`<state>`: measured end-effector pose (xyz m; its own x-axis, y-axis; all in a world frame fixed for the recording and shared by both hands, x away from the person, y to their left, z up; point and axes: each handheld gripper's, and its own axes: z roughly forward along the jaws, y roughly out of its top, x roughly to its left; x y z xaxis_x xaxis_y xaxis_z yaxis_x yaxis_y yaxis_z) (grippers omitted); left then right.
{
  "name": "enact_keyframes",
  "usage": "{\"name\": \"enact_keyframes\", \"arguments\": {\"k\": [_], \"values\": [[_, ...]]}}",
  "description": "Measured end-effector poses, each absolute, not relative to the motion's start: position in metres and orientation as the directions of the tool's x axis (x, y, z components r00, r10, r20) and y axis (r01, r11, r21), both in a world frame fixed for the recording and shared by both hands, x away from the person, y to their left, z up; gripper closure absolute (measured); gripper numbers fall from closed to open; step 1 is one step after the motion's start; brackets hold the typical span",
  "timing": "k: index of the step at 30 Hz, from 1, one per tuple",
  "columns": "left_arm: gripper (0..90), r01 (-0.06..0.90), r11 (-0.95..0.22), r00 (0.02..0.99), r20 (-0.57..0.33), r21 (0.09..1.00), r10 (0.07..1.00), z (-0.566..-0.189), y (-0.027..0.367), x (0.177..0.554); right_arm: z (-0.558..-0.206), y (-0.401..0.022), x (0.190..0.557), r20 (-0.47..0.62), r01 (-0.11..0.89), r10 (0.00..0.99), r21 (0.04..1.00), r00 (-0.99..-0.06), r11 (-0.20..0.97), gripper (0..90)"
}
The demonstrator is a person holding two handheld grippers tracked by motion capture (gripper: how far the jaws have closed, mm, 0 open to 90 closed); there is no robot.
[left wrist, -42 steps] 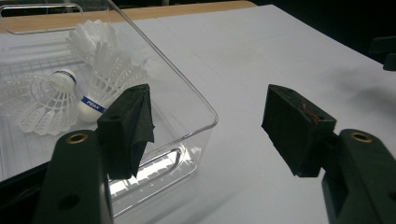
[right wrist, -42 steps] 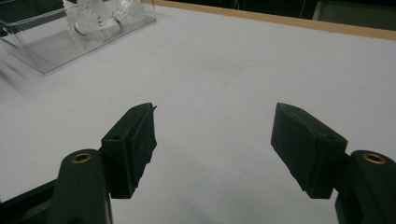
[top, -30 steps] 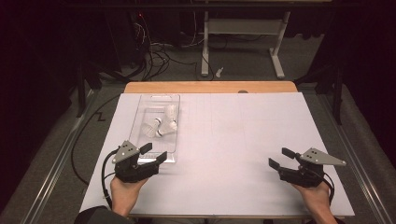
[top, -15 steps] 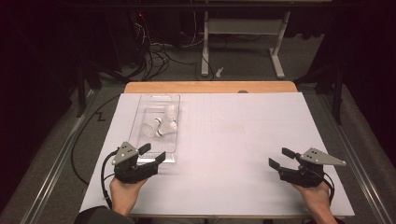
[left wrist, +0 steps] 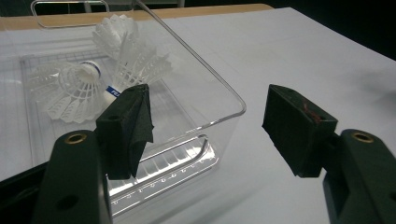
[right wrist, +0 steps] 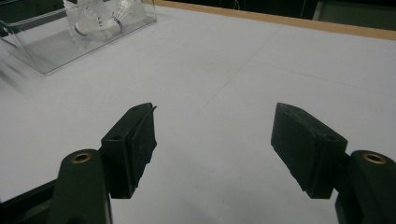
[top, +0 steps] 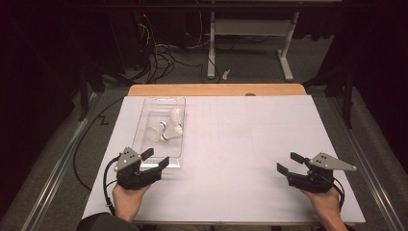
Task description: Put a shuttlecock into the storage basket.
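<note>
A clear plastic bin (top: 144,115) lies on the white sheet at the left, with three white shuttlecocks (top: 166,129) inside. My left gripper (top: 156,159) rests just in front of the bin's near end, jaws wide and empty. In the left gripper view the bin's near corner (left wrist: 233,105) stands between and beyond the jaws, and the shuttlecocks (left wrist: 100,79) lie behind the left pad. My right gripper (top: 287,162) sits at the table's near right, open over bare sheet. The right gripper view has the bin (right wrist: 56,51) and shuttlecocks (right wrist: 100,21) far off at upper left.
The white sheet (top: 240,144) covers most of the tabletop, with a wooden edge (top: 216,90) along the far side. Beyond the table stand a white desk frame (top: 250,43) and loose cables (top: 163,53) on the floor. A black cable (top: 86,144) trails off the left edge.
</note>
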<state>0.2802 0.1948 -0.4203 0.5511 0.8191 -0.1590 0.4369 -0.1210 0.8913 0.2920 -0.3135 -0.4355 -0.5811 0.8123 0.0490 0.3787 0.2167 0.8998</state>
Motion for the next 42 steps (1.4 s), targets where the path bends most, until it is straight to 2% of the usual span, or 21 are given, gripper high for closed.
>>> {"name": "enact_keyframes", "arguments": {"k": [42], "values": [[33.7,0.448,-0.099,0.511,-0.164,0.888,0.844,-0.4297,0.2018,0.2768,-0.4353,-0.3135,0.2916,0.051,0.379,0.812,0.9,-0.581,0.215,30.8]]}}
